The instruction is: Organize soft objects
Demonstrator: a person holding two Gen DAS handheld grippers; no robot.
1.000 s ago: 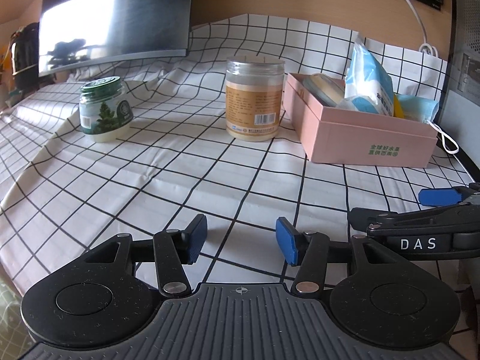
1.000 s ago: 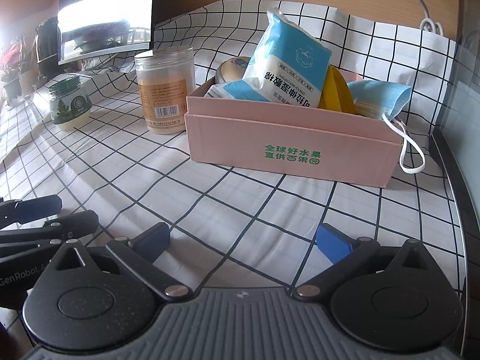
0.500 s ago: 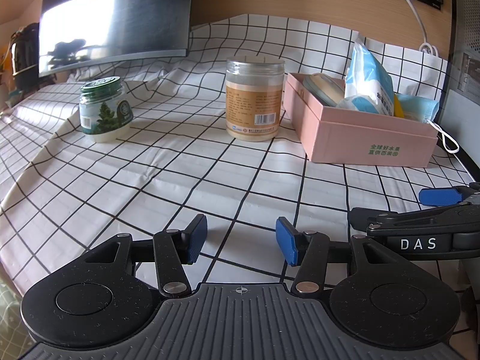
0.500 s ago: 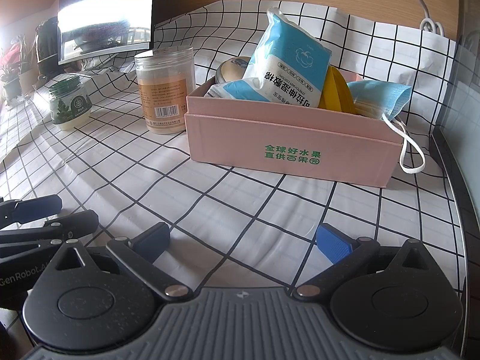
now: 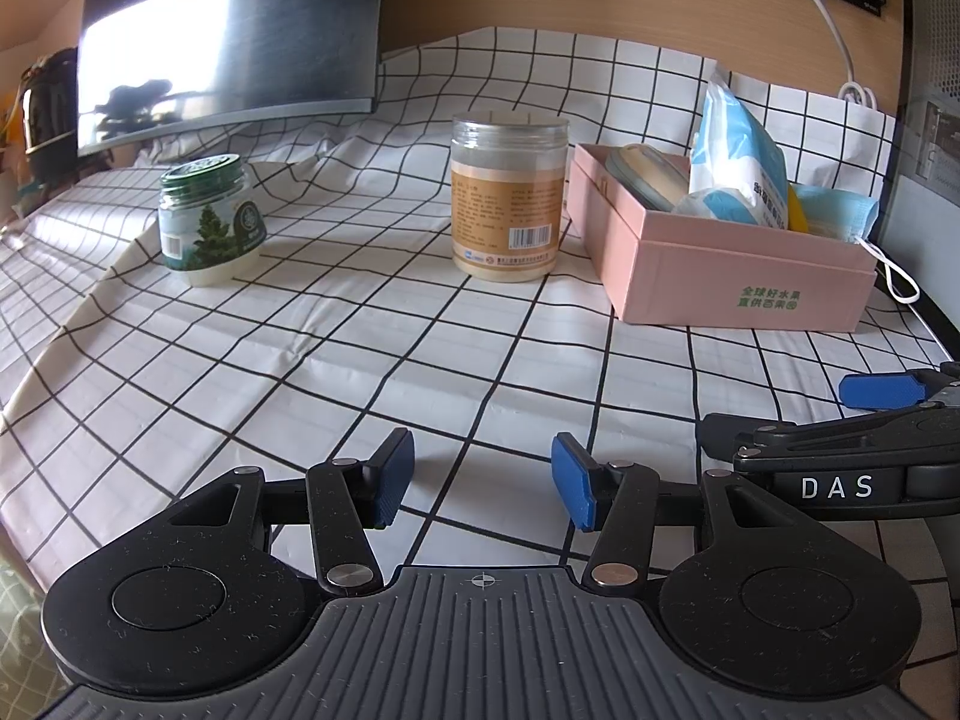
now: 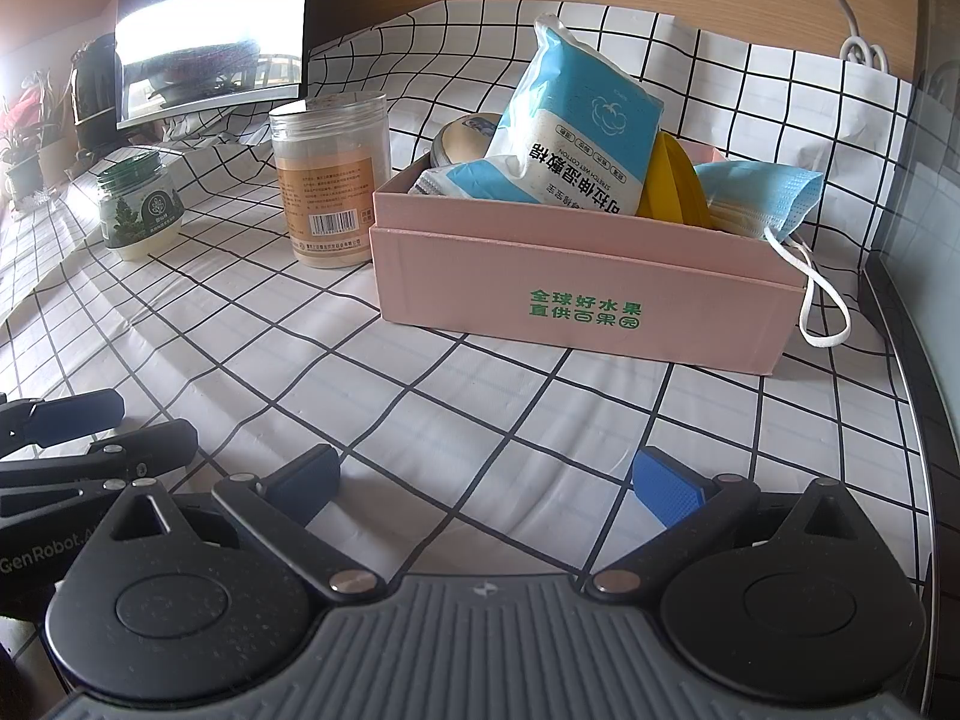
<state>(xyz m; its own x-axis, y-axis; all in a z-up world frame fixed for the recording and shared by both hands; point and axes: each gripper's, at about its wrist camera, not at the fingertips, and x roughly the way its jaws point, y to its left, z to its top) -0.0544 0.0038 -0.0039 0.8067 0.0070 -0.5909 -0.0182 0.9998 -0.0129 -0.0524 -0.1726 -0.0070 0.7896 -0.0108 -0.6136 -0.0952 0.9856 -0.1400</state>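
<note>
Pink box point(image 6: 576, 300) unmoved since a second ago; each hand-held gripper point(image 5: 483, 480) point(image 6: 483, 483) stays spread, empty

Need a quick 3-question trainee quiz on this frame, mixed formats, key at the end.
1. True or false: the blue pleated face mask lies flat on the checked tablecloth.
2. Which stands nearer the pink cardboard box: A) the green-lidded jar, B) the tall clear plastic jar with an orange label?
3. Fill in: the left gripper and the right gripper both have their jaws ____, with nothing between them.

Key: 1 false, it hangs over the box's right end; 2 B; 3 open.
</note>
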